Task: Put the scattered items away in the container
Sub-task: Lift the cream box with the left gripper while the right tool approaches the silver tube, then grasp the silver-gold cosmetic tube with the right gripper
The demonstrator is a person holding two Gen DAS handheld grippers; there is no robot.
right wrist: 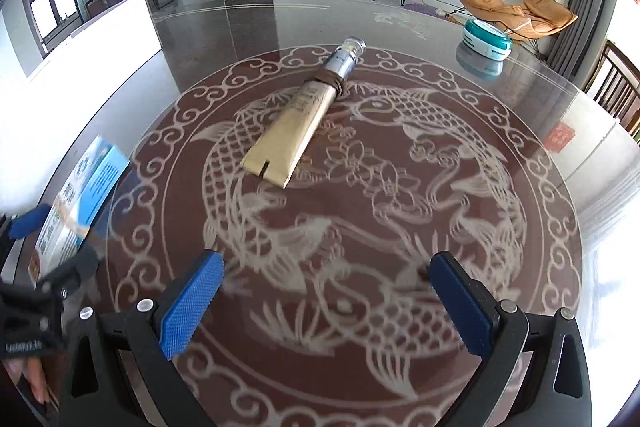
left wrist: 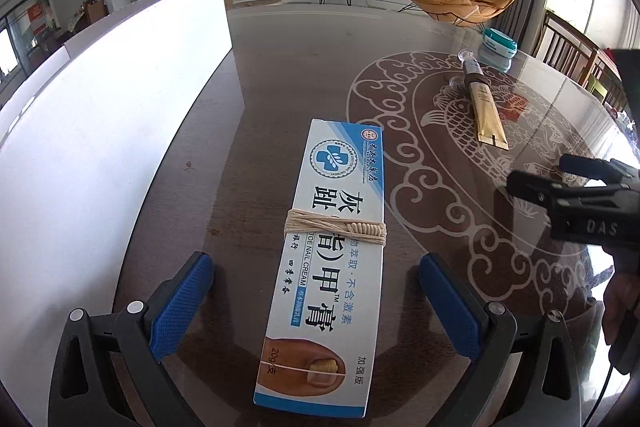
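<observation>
Box (left wrist: 334, 259), string-bound, lying flat between spread fingers (left wrist: 182, 301) of left gripper (left wrist: 316, 303); unpinched. Next: close, carry to white container (left wrist: 112, 99). Right gripper (right wrist: 326, 301) spread, empty.

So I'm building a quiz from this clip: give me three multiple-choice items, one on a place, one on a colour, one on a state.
1. Where does the cream box lie?
A. between the left gripper's open fingers
B. inside the white container
C. on the gold tube

2. What colour are the finger pads?
A. red
B. blue
C. green

3. The right gripper is:
A. shut on the tube
B. shut on the box
C. open, holding nothing

Key: 1 A, a pad shows on each side of the box; 2 B, blue in both views; 3 C, only table between its fingers.
</observation>
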